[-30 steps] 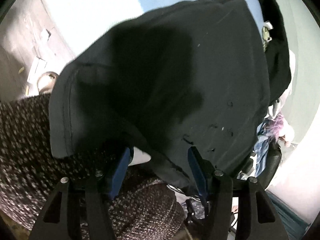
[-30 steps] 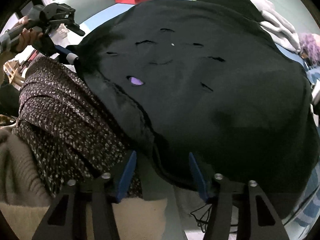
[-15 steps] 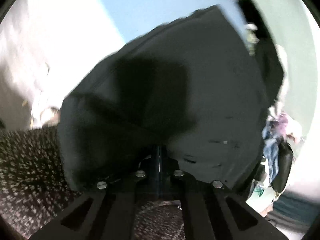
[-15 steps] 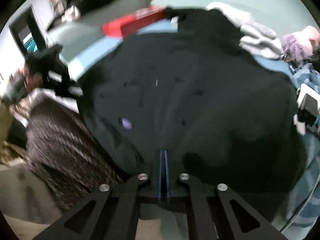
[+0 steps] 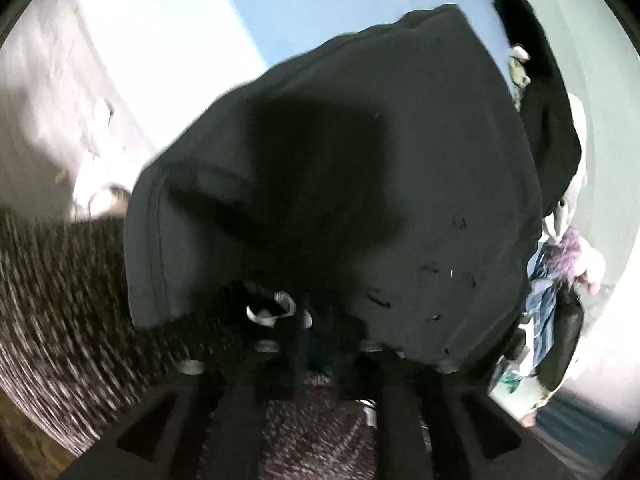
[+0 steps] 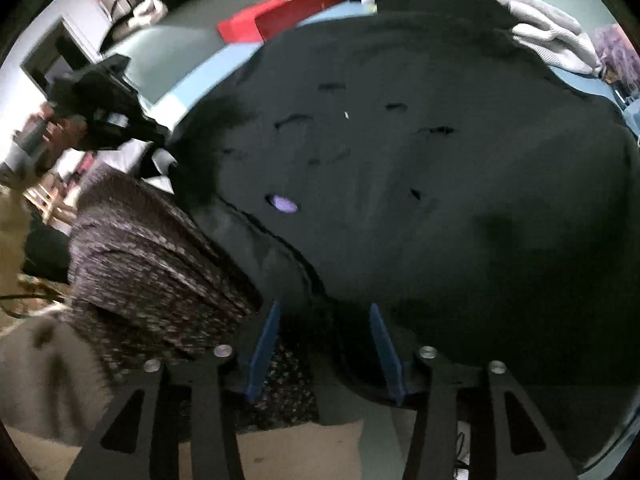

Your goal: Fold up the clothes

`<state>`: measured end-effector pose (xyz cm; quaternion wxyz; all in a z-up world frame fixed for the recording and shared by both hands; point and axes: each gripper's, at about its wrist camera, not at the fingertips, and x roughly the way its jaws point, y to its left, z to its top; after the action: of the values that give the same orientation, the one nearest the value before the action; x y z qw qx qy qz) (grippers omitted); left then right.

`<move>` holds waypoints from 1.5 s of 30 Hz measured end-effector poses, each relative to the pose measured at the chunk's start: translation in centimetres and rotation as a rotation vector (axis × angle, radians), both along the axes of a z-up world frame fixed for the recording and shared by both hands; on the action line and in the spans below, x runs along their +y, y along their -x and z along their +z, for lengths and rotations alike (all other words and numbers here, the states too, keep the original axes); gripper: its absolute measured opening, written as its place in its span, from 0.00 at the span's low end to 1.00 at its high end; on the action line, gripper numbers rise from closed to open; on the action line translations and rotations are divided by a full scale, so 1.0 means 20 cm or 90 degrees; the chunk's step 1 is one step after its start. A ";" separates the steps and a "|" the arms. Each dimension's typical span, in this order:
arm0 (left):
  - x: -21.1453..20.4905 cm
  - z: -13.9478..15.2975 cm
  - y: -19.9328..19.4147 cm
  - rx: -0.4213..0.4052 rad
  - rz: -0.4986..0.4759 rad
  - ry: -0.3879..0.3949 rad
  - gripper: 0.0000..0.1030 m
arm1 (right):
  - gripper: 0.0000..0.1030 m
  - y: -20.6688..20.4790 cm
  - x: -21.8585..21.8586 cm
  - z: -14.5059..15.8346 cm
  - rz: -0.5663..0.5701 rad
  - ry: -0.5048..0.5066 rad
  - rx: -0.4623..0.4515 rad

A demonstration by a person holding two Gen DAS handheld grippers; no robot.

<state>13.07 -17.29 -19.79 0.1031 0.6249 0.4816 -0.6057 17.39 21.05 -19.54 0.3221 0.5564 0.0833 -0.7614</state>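
A black fabric garment with small slits and a hole (image 6: pixel 420 184) was spread over most of the pale blue bed surface (image 5: pixel 320 12), its near edge hanging toward both cameras. In the left wrist view the same garment (image 5: pixel 360 184) filled the middle of the frame, with a stitched hem visible along its left side. The left gripper (image 5: pixel 316 340) was badly blurred and lay in deep shadow under the cloth; its fingers appeared drawn near together, but whether cloth was pinched between them could not be told. In the right wrist view the right gripper (image 6: pixel 324 344) was seen with its blue-padded fingers (image 6: pixel 264 344) spread apart, the garment's dark near edge lying between and just beyond them, nothing clamped. A speckled dark brown knitted fabric (image 6: pixel 152 264) lay beside the garment's left edge, partly covered by it. A red flat box (image 6: pixel 280 12) sat at the far edge of the bed, partly cut off in the left view. A pale grey folded knit (image 6: pixel 548 36) rested at the far right corner, its lower part hidden behind the black cloth. At the left side of the right view, a person's hand (image 6: pixel 60 128) holding the other gripper was smeared by motion.
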 end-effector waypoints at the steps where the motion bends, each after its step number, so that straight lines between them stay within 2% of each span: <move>1: 0.01 -0.01 -0.01 -0.007 0.017 -0.007 0.58 | 0.48 0.00 -0.01 -0.01 0.009 -0.008 -0.003; 2: 0.02 -0.02 -0.02 -0.014 0.034 -0.014 0.67 | 0.40 0.01 -0.02 -0.03 0.019 -0.016 -0.004; 3: 0.03 -0.02 -0.03 -0.019 0.050 -0.017 0.67 | 0.32 0.00 -0.04 -0.03 0.037 -0.025 0.004; 4: 0.05 -0.02 -0.04 -0.023 0.063 -0.006 0.67 | 0.27 -0.02 -0.06 -0.03 0.055 -0.034 0.011; 6: 0.07 -0.01 -0.04 -0.025 0.086 0.024 0.67 | 0.09 -0.04 -0.10 -0.02 0.086 -0.047 0.027; 8: 0.08 0.00 -0.03 -0.031 0.104 0.045 0.67 | 0.06 -0.04 -0.09 0.00 0.086 -0.037 0.033; 13: 0.08 -0.12 0.06 -0.102 0.088 0.083 0.64 | 0.05 -0.03 -0.05 0.09 0.072 0.005 0.049; 14: 0.08 -0.15 0.08 -0.111 0.084 0.087 0.54 | 0.05 -0.02 -0.03 0.12 0.066 0.017 0.057; 15: 0.07 -0.18 0.09 -0.108 0.083 0.085 0.35 | 0.05 -0.02 -0.02 0.14 0.061 0.028 0.064; 16: 0.06 -0.20 0.10 -0.105 0.083 0.083 0.21 | 0.05 -0.02 -0.01 0.17 0.054 0.041 0.072; 17: 0.05 -0.22 0.10 -0.098 0.084 0.079 0.11 | 0.05 -0.01 0.02 0.21 0.040 0.061 0.078; 18: 0.05 -0.21 0.08 -0.078 0.084 0.074 0.07 | 0.05 0.00 0.05 0.25 0.026 0.081 0.084; 21: 0.06 -0.09 0.03 0.004 0.074 0.066 0.06 | 0.05 0.04 0.12 0.34 -0.019 0.132 0.092; 25: 0.04 0.14 0.04 0.103 0.081 0.021 0.06 | 0.05 0.12 0.23 0.45 -0.060 0.169 0.125; 28: 0.05 0.29 0.15 0.166 0.061 0.024 0.06 | 0.05 0.22 0.29 0.56 -0.081 0.198 0.169; 31: 0.07 0.39 0.41 0.223 0.058 0.032 0.06 | 0.05 0.37 0.31 0.64 -0.092 0.194 0.225; 33: 0.08 0.43 0.59 0.241 0.060 0.020 0.06 | 0.05 0.50 0.31 0.69 -0.117 0.176 0.271; 35: 0.10 0.47 0.75 0.254 0.058 0.015 0.06 | 0.05 0.62 0.31 0.70 -0.147 0.166 0.289; 40: 0.12 0.45 1.10 0.235 0.055 0.053 0.06 | 0.05 1.07 0.35 0.62 -0.229 0.156 0.230; 45: 0.08 0.30 1.29 0.204 0.071 0.049 0.06 | 0.05 1.40 0.34 0.55 -0.246 0.147 0.198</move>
<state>-12.71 -15.66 -13.86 0.0825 0.4880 0.5022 -0.7091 -10.54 27.88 -8.50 0.2151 0.3980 -0.0633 -0.8895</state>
